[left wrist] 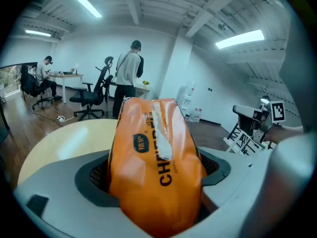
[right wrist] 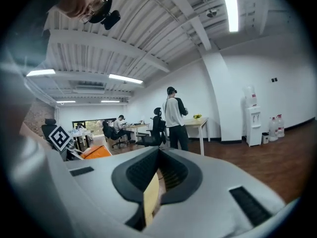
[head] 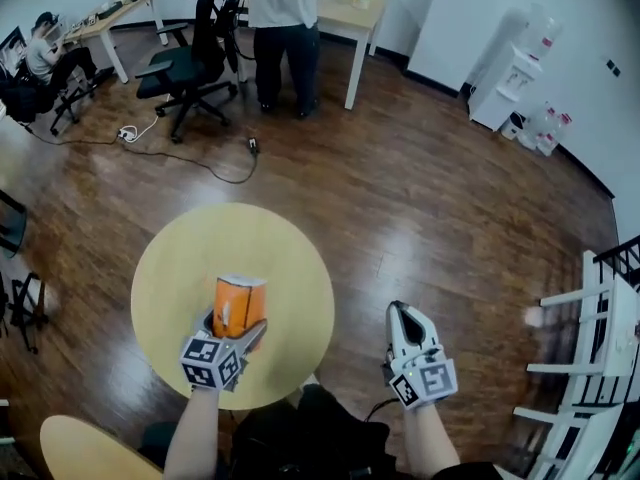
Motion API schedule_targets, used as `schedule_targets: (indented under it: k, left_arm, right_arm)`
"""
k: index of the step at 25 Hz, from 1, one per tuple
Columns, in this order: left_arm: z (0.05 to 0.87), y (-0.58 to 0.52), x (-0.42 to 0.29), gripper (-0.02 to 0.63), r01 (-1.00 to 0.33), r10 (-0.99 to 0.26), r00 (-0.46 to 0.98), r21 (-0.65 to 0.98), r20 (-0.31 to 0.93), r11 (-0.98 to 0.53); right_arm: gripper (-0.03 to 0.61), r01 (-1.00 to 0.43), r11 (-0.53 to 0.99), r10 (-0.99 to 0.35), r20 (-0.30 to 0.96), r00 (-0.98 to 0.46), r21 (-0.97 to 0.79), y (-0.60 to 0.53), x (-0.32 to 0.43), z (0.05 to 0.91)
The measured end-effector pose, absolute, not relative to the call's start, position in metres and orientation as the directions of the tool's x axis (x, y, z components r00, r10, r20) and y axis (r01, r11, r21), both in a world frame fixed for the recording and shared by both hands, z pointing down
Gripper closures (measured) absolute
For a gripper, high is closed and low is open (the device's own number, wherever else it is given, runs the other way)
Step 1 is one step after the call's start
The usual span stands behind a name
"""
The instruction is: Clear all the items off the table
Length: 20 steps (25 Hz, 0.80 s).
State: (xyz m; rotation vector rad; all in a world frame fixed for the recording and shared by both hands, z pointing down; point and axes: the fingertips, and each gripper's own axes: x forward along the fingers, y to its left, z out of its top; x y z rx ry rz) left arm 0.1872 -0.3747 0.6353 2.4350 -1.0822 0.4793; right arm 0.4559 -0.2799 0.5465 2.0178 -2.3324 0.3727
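Fingers (left wrist: pixel 49 187) of your left gripper (head: pixel 236 326) clamp the orange pouch (head: pixel 240 301), upright over the round table (head: pixel 175 268); your right gripper (head: pixel 403 316) is closed, empty, beside the table; I judge you're clearing this pouch; next needs a drop-off spot; no bin shows; the pouch looks sealed.

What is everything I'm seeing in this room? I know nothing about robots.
orange snack bag: one, orange, clamped in left gripper above round table
round table: one, pale yellow, centre
office chair: one, black, far left
desk: one, white legs, far side
standing person: one, white top, by desk
seated person: one, light top, far left corner
water dispenser: one, white, right wall
left gripper: one, grey-white, shut on bag
right gripper: one, grey-white, shut, empty, over floor right of table
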Motion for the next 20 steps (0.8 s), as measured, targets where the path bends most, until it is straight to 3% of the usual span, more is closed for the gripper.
schedule_targets:
  k: [5, 12, 20]
  left_arm:
    - [0.686, -0.357, 0.204, 0.161, -0.728, -0.491, 0.606, 0.187, 0.626, -0.66]
    - [0.754, -0.336, 0.215, 0.156, -0.663, -0.377, 0.459, 0.028, 0.805, -0.748]
    - [0.775, -0.332, 0.215, 0.149, -0.69, -0.367, 0.454, 0.06, 0.812, -0.721]
  right_arm:
    - [0.574, -0.95, 0.191, -0.944, 0.218, -0.247, -0.249, -0.274, 0.436, 0.573]
    - [0.574, -0.941, 0.176, -0.941, 0.233, -0.247, -0.288, -0.259, 0.446, 0.582]
    - [0.574, -0.95, 0.143, -0.94, 0.261, -0.218, -0.277, -0.25, 0.456, 0.594]
